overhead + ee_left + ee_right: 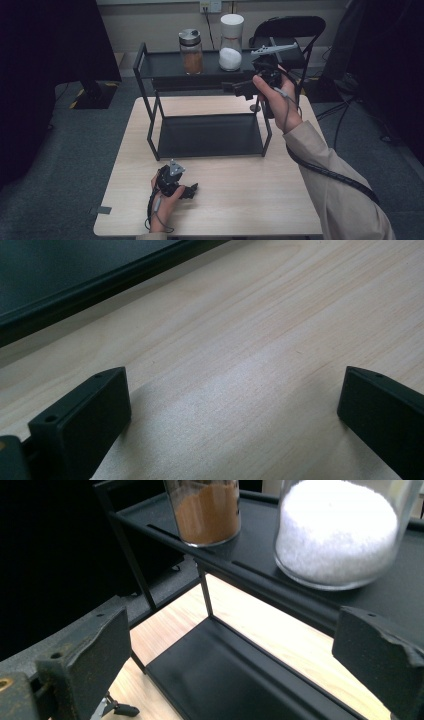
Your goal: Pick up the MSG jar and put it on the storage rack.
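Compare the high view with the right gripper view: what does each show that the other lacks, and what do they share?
High view alone: the left tool resting low on the pale wooden table, the person's beige sleeve, a black folding chair and the jars' lids.

Right gripper view alone: the right tool with its black jaws open and empty.

Shared: the black two-tier metal shelf, the glass jar of brown powder and the glass jar of white granules on its top tier.
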Available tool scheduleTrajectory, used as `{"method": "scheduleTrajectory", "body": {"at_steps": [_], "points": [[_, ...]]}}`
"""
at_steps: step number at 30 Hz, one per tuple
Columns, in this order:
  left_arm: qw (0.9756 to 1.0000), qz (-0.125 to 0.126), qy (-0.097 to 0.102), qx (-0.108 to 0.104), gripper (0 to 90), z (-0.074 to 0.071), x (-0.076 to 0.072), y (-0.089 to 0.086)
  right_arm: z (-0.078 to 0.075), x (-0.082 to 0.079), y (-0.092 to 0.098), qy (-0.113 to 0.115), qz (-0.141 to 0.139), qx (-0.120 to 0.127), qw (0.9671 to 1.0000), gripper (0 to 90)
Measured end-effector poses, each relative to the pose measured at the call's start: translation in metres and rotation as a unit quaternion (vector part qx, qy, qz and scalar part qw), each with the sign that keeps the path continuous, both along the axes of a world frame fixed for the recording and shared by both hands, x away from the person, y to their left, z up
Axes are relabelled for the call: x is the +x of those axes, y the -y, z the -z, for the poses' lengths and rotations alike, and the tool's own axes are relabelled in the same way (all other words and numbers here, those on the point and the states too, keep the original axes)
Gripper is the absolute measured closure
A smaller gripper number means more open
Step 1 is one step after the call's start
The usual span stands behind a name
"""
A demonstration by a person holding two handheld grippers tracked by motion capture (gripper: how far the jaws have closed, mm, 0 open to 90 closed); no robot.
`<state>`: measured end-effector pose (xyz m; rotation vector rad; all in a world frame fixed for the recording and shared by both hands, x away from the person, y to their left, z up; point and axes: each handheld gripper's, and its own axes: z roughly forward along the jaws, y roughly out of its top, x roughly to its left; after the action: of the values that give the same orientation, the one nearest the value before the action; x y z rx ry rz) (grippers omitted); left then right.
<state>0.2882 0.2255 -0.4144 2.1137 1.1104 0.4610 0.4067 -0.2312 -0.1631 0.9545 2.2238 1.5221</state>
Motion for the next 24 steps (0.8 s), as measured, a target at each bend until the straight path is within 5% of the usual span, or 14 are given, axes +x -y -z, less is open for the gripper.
{"method": "scheduleTrajectory", "body": {"at_steps": [24], "points": [[1.0,0.0,0.001,0.0,0.0,0.0,0.0,0.0,0.047,-0.008,0.017,-0.015,-0.01,0.0,0.9998,0.3]]}}
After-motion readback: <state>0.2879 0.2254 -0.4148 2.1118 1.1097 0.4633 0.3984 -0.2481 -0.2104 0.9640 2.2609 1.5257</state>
